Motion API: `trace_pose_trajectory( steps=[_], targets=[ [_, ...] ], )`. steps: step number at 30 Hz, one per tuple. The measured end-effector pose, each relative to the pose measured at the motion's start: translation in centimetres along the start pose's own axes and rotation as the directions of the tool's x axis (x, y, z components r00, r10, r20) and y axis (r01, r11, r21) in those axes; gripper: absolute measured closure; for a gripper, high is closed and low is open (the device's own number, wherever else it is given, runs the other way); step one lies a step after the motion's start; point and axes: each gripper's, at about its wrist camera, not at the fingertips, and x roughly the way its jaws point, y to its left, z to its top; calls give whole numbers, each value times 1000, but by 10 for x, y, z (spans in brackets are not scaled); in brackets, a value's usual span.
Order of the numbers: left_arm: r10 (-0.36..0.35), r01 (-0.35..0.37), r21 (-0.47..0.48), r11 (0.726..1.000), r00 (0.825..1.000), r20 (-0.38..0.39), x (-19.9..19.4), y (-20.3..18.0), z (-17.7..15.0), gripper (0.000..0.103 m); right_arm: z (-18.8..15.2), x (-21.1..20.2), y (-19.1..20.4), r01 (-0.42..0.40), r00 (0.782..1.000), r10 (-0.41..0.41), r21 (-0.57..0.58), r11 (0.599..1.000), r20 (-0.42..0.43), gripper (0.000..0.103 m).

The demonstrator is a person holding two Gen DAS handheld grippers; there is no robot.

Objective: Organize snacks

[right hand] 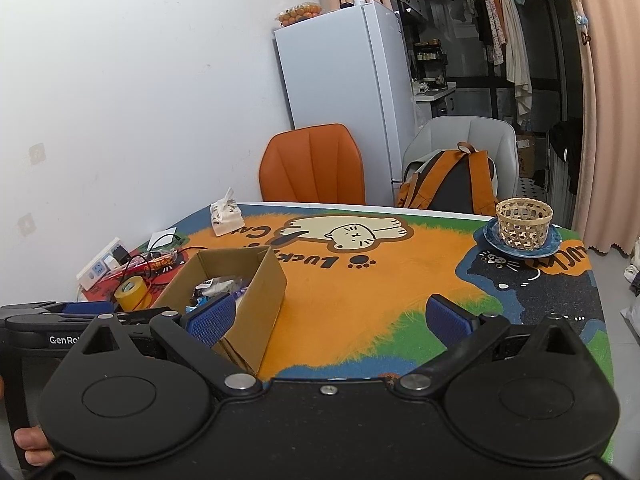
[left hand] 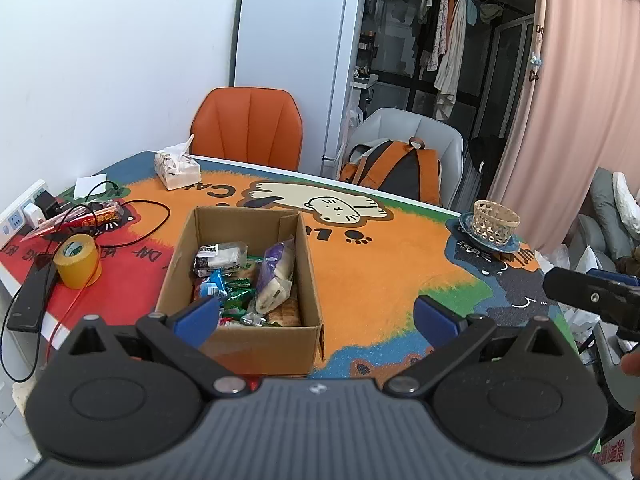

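Many wrapped snacks point(left hand: 244, 280) — green, blue, purple — fill the cardboard box point(left hand: 256, 344); left gripper point(left hand: 316, 316) and right gripper point(right hand: 328, 320) gape wide, empty.

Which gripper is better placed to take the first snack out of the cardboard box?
Probably left: the left gripper is open right over the cardboard box, snacks between its fingers. The right gripper faces bare mat.
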Motion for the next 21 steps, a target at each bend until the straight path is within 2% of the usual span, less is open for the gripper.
trace_pose_trajectory(
  steps=[21],
  targets=[
    [7, -7, 2, 1000, 1000, -7, 3, 3, -2, 0, 0, 2, -1, 2, 1000, -2, -3, 1000, -11, 0]
  ],
)
